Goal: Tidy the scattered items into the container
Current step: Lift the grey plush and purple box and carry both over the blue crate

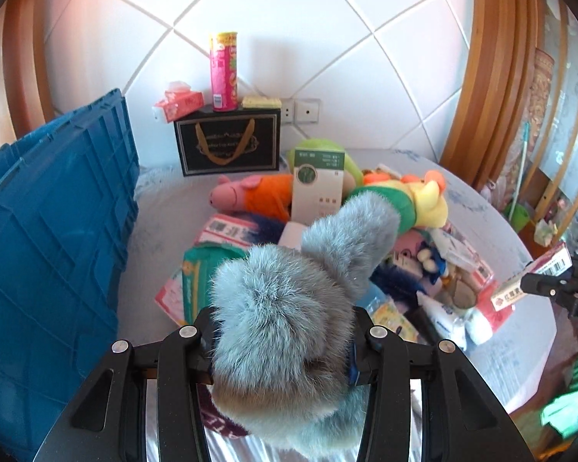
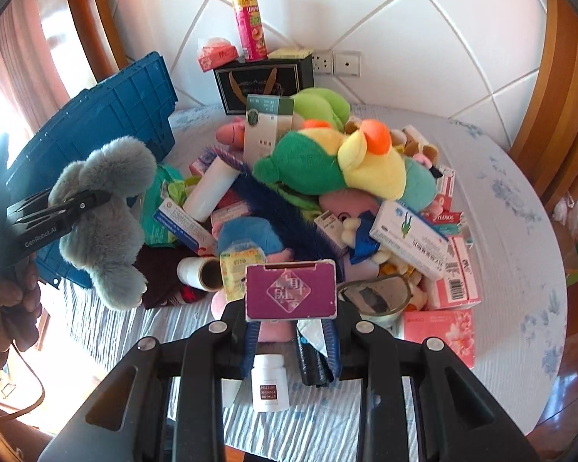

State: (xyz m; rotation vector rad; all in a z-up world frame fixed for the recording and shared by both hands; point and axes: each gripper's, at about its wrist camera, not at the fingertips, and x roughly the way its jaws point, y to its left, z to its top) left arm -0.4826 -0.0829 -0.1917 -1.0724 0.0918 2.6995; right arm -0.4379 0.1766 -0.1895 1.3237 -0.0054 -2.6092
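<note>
The grey plush [image 1: 289, 308] hides the left gripper's fingertips and the pile's near side. The blue crate [image 1: 50, 231] is cut off by the left edge, its opening out of sight. The purple box [image 2: 290, 290] covers the right gripper's fingertips; its print is unreadable, as is the white bottle [image 2: 269, 385]'s label

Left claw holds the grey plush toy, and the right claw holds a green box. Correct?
Not quite. The left claw does hold the grey plush toy, but the box in the right claw is purple, not green, as the right wrist view shows.
</note>
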